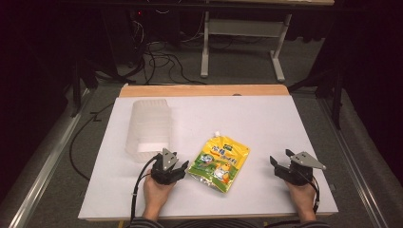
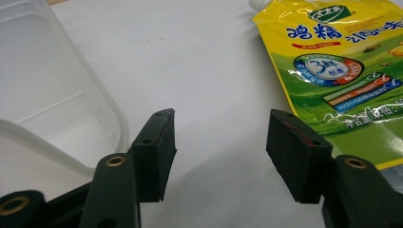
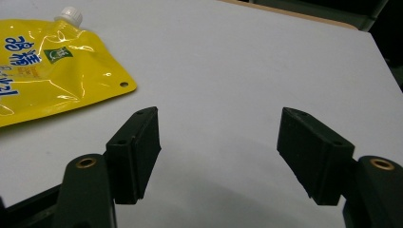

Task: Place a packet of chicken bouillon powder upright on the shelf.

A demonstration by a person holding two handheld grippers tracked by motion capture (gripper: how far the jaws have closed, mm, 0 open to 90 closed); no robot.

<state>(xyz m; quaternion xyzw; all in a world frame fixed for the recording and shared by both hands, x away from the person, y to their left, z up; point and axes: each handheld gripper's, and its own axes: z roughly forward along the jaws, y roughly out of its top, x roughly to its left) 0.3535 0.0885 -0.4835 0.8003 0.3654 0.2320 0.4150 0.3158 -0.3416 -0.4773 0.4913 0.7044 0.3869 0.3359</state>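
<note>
Your left hand-held gripper [image 2: 221, 142] jaws apart, empty, between pouch [image 2: 342, 71] and tub [image 2: 52, 95]; right hand-held gripper [image 3: 218, 147] apart, empty. Step: approach, likely. Next: shift onto pouch edge, close.

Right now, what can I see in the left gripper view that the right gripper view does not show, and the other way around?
The left gripper view alone has the clear plastic container, beside the left gripper, and the green printed lower part of the yellow pouch. The right gripper view alone has the table's far wooden edge, the small punched hole in the pouch's corner, and the right gripper. Both share the pouch with its white cap, the white table top, and open black jaws with nothing between them.
</note>
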